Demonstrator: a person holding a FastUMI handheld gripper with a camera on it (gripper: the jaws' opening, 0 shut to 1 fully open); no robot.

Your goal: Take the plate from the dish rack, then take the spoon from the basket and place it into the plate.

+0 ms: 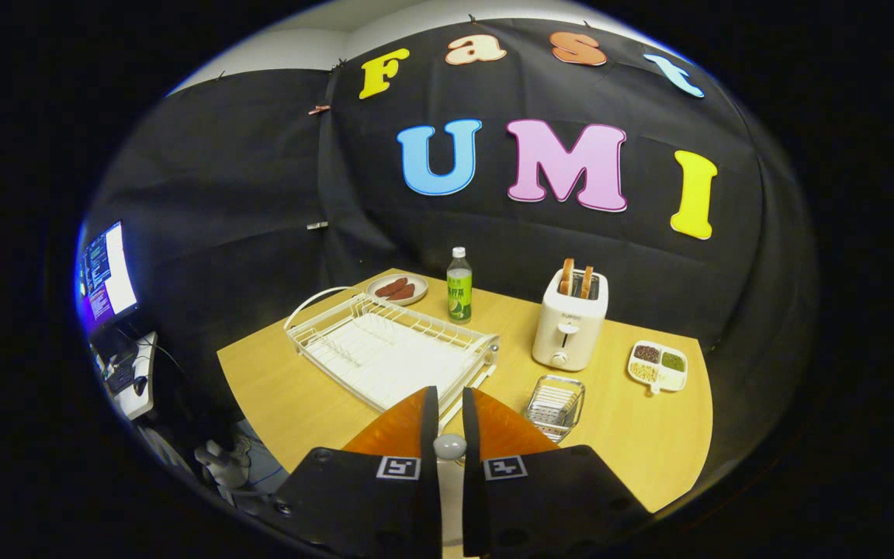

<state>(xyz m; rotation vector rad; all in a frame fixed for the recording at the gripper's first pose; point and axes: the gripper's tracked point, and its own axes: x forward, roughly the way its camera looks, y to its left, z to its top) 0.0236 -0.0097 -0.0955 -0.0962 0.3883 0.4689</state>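
- Spoon [449,446]: its rounded end pinched between my two fingers, near their base.
- My gripper [449,404]: fingers nearly together, narrow gap at the tips.
- Basket [555,404]: just ahead, beside the dish rack [389,349].
- Toaster [570,320]: beyond the basket.

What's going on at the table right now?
A person holds the tongs over the near side of the table. The fingers are nearly closed around a small pale rounded thing, possibly the spoon; whether they press on it is unclear. The rack just ahead holds no plate, and the basket sits to its right, in front of the toaster.
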